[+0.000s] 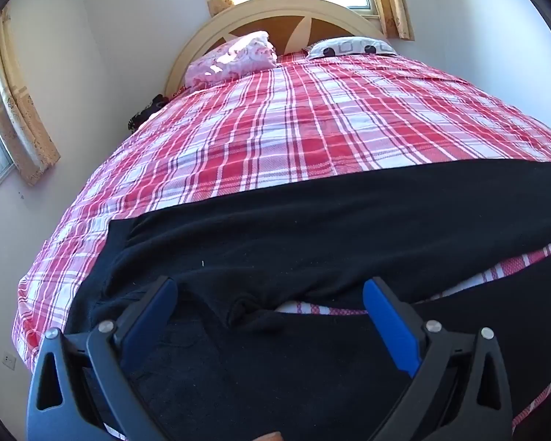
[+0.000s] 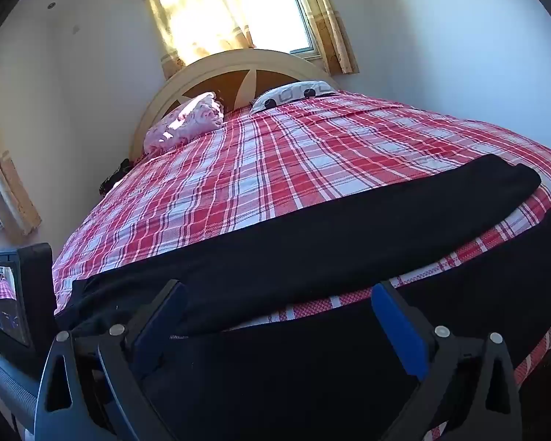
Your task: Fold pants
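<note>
Black pants [image 1: 312, 228] spread flat across the near end of the bed, long axis running 9 to 3 o'clock across both views, waist end toward 9, leg ends toward 3. Two legs parted by a thin wedge of plaid that widens toward 3 o'clock.

Left gripper [image 1: 270, 305] spread wide, nothing pinched, tilted down over the crotch, cloth lying straight ahead at 12 and under the blue pads. Nearer to the waist, judging by the band edge at 10 o'clock in the left wrist view.

Right gripper [image 2: 279, 308] likewise wide open and empty, poised over the near leg, with the far leg across the gap at 12 and its cuff out at 2 o'clock. Likely the better placed for the leg ends.

Underneath, a red-and-white plaid bedspread [image 1: 275, 117], soft and apt to drag along with the cloth. At 12 o'clock, an arched headboard [image 1: 275, 11], a pink pillow [image 1: 231, 58] and a patterned one [image 1: 352, 47]; beyond, a sunlit window with tan curtains [image 2: 198, 11]; pale walls all round.
</note>
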{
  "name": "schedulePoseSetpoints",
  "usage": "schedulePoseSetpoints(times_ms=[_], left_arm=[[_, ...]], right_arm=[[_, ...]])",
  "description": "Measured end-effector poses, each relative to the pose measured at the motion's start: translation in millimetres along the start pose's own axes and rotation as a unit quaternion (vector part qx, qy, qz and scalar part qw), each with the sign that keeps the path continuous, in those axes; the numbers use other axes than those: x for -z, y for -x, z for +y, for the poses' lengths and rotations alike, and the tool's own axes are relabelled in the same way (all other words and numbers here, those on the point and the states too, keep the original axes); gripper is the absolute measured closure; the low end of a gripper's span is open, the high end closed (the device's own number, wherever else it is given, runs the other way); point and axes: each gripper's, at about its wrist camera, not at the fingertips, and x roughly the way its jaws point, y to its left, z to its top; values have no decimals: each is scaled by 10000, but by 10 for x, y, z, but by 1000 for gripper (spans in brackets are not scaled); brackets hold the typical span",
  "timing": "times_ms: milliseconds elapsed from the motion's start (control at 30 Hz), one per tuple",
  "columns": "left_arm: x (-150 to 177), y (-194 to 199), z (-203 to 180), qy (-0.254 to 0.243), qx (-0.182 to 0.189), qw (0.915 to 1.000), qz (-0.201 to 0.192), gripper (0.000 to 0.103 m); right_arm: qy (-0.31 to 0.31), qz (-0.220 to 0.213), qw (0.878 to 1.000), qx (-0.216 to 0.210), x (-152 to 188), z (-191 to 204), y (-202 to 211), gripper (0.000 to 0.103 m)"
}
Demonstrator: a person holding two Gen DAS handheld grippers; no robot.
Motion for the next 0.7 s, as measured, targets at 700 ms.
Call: schedulePoseSetpoints(times_ms=[700], left_arm=[[45, 34, 41, 95, 312, 9993, 158, 0]], right_arm=[[-137, 70, 9998, 135, -2, -61, 11, 1]])
